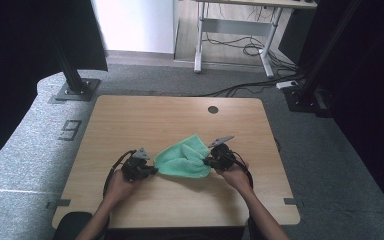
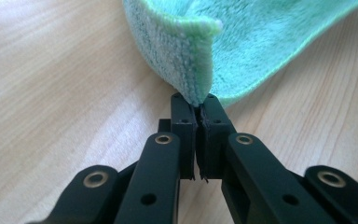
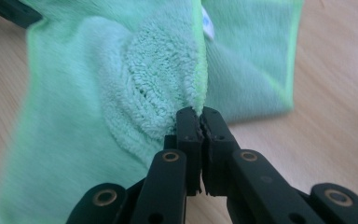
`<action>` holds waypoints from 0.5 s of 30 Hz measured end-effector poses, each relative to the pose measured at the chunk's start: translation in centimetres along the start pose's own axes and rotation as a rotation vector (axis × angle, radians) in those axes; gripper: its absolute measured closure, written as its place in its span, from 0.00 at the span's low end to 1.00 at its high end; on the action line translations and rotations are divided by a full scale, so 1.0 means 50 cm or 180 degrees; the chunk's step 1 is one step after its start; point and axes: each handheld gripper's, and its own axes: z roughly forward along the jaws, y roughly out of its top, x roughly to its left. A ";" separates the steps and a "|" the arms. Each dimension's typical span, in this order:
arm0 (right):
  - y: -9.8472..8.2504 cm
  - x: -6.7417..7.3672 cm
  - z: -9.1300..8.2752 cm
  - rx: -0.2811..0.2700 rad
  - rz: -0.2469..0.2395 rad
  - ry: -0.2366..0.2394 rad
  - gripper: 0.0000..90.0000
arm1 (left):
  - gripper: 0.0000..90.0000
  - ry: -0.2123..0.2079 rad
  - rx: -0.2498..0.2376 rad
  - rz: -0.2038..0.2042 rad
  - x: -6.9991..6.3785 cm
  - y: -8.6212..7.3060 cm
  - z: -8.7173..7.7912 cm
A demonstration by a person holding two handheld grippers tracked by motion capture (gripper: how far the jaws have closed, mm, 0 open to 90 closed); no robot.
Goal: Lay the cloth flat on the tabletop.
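Judging by the pinches, the step is folding the green microfibre cloth (image 1: 184,159), which lies rumpled at the centre of the wooden table (image 1: 130,115). To do it well, both grips should stay at the hem and travel together, keeping the held edge taut so the corners land square. The left gripper (image 1: 154,170) is clamped tight on 1 stitched corner; the right gripper (image 1: 207,162) is clamped on a bunched edge. The cloth is plush, looped, partly doubled over.
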 end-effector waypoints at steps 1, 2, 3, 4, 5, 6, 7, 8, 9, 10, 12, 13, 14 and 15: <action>-0.007 -0.002 0.002 0.0007 0.0007 -0.0003 0.96 | 0.96 -0.0008 0.0007 -0.0002 -0.001 -0.002 0.001; -0.014 -0.003 0.004 0.0031 0.0021 -0.0011 0.95 | 0.95 -0.0006 0.0018 -0.0007 -0.001 -0.004 0.002; -0.027 -0.006 0.008 0.0074 0.0030 -0.0024 0.95 | 0.91 -0.0023 0.0040 -0.0031 -0.001 -0.005 0.002; -0.027 -0.006 0.008 0.0074 0.0030 -0.0024 0.95 | 0.82 -0.0023 0.0040 -0.0031 -0.001 -0.005 0.002; -0.038 -0.007 0.011 0.0106 0.0042 -0.0028 0.93 | 0.69 0.0018 0.0015 -0.0021 -0.002 -0.003 -0.001; -0.038 -0.007 0.011 0.0106 0.0042 -0.0028 0.93 | 0.59 0.0018 0.0015 -0.0021 -0.002 -0.003 -0.001; -0.043 -0.007 0.008 0.0100 0.0052 -0.0030 0.88 | 0.51 0.0130 -0.0015 0.0040 -0.006 0.002 -0.010; -0.043 -0.007 0.008 0.0100 0.0052 -0.0030 0.88 | 0.44 0.0130 -0.0015 0.0040 -0.006 0.002 -0.010; -0.043 -0.006 0.003 0.0079 0.0053 -0.0035 0.85 | 0.44 0.0165 -0.0036 0.0037 -0.007 0.005 -0.015; -0.041 -0.006 -0.004 0.0057 0.0047 -0.0050 0.82 | 0.38 0.0198 -0.0057 0.0050 -0.008 0.009 -0.022; -0.032 -0.005 -0.020 -0.0019 0.0040 -0.0054 0.78 | 0.29 0.0262 -0.0101 0.0062 -0.005 0.018 -0.035; -0.017 -0.005 -0.036 -0.0102 0.0032 -0.0057 0.72 | 0.26 0.0334 -0.0166 0.0052 0.001 0.029 -0.046; -0.017 -0.005 -0.036 -0.0102 0.0032 -0.0057 0.72 | 0.25 0.0334 -0.0166 0.0052 0.001 0.029 -0.046; 0.002 -0.003 -0.046 -0.0171 0.0001 -0.0070 0.67 | 0.24 0.0341 -0.0238 0.0006 0.012 0.043 -0.053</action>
